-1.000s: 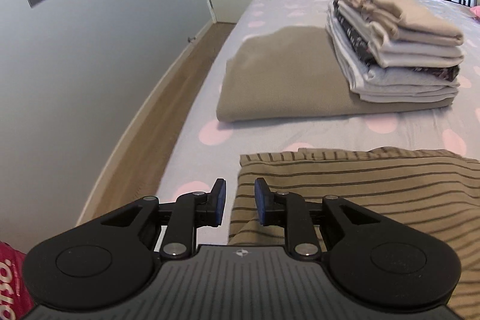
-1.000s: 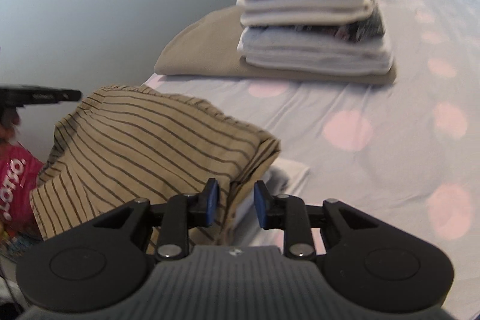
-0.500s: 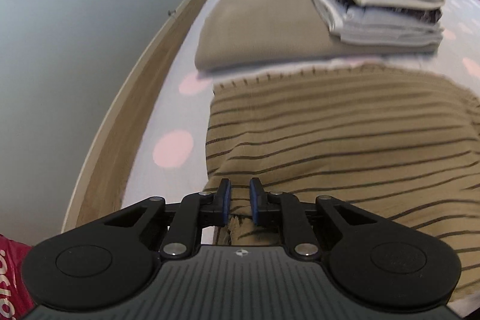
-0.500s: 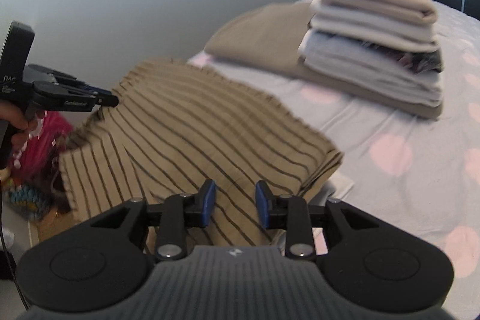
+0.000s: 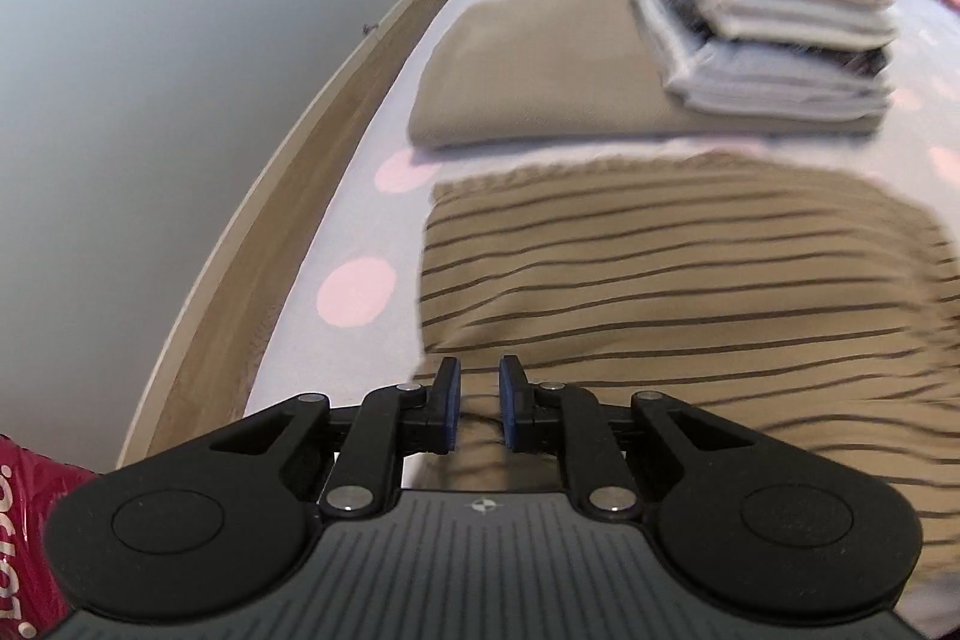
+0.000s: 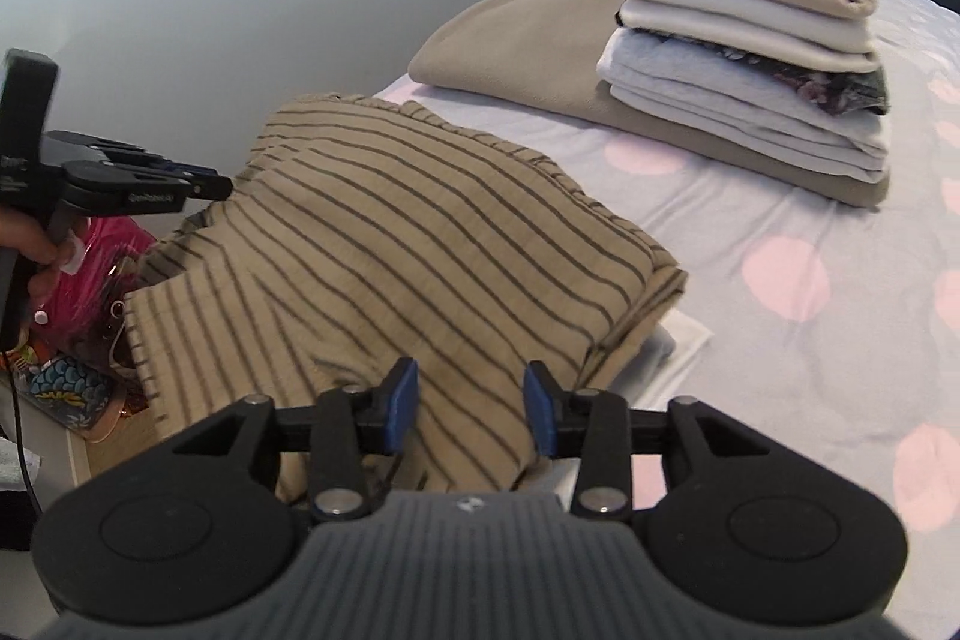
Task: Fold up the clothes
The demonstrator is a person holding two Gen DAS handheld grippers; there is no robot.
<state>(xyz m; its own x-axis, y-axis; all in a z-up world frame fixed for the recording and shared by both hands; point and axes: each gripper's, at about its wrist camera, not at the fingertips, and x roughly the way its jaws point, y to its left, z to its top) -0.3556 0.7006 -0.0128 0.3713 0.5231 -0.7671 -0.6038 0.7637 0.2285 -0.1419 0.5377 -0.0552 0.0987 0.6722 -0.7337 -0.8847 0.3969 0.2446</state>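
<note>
A tan garment with dark stripes (image 5: 690,292) lies folded on the bed, also in the right wrist view (image 6: 390,244). My left gripper (image 5: 477,403) is shut on the garment's near left edge; it shows from the side in the right wrist view (image 6: 207,184), holding the cloth's left corner. My right gripper (image 6: 471,403) is open, its fingers either side of the garment's near edge, not pinching it. A stack of folded clothes (image 5: 762,16) sits on a beige folded blanket (image 5: 540,76) further up the bed, seen also in the right wrist view (image 6: 750,58).
The bed sheet (image 6: 810,352) is pale lilac with pink dots. A white folded item (image 6: 678,340) pokes out under the striped garment. The wooden floor (image 5: 270,196) and a grey wall run along the bed's left side. A pink bag (image 6: 90,274) lies beyond the bed's near corner.
The right gripper has opened and let go of the striped garment. The garment has been laid flatter on the bed. The left gripper still holds its edge.
</note>
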